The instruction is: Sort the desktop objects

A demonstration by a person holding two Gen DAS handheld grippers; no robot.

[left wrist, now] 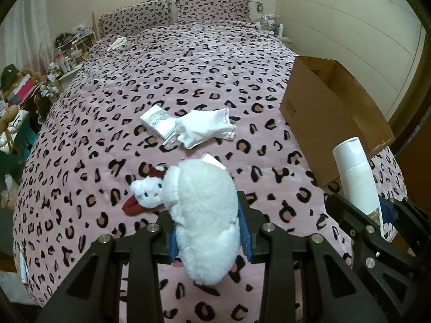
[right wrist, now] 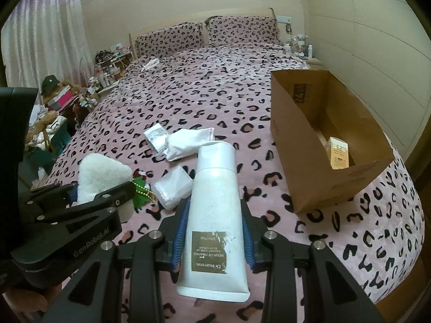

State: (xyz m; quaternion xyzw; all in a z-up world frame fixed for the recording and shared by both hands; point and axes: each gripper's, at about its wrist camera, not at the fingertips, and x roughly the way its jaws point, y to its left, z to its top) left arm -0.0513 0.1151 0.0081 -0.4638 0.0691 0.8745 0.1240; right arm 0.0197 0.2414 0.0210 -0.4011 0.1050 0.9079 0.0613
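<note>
My left gripper is shut on a fluffy white plush and holds it above the leopard-print bed. It also shows at the left of the right wrist view. My right gripper is shut on a white body cream tube, cap pointing away. The tube shows in the left wrist view at the right. An open cardboard box stands on the bed's right side with a small carton inside. A Hello Kitty toy lies under the plush.
White socks and a white packet lie mid-bed. A clear plastic pack lies near the plush. Pillows are at the headboard. Cluttered shelves and boxes stand left of the bed. A wall runs along the right.
</note>
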